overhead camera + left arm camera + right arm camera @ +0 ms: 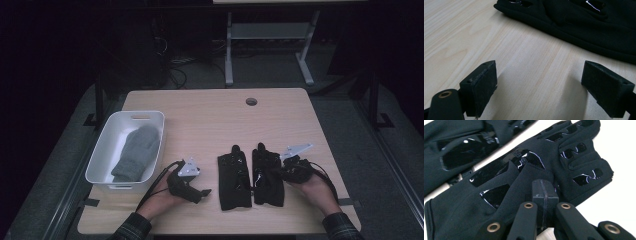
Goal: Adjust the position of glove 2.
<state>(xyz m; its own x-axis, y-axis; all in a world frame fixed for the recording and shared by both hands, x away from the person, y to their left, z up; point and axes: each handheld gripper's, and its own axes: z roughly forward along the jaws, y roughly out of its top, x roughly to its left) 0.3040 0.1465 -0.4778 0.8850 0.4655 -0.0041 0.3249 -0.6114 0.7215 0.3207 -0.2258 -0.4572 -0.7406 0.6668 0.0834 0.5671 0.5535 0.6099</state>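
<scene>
**Right gripper pinches a black glove at the table's lower centre**

The right-hand black glove (268, 175) lies flat, fingers pointing to the top of the frame, in the lower centre-right of the high view. It is dark knit fabric with glossy black patches on the palm and fingers, plain to see in the right gripper view (529, 167). The right gripper (291, 169) reaches it from the right; in its own view the two jaws are pressed together with a fold of the glove's cloth caught between them near the thumb.

Counted: two black gloves, the second glove (233, 176) lying just beside the first on its left; one grey mitten (136, 152); one white bin (100, 150) holding that mitten at centre left; two grippers.

The left gripper (200, 192) rests lower centre-left on the table (210, 115), jaws wide apart with bare wood between them, a glove's edge (579, 27) crossing the top of its view.

The person's forearms are cut off at the bottom edge. The room beyond the table is too dark to make out.
</scene>
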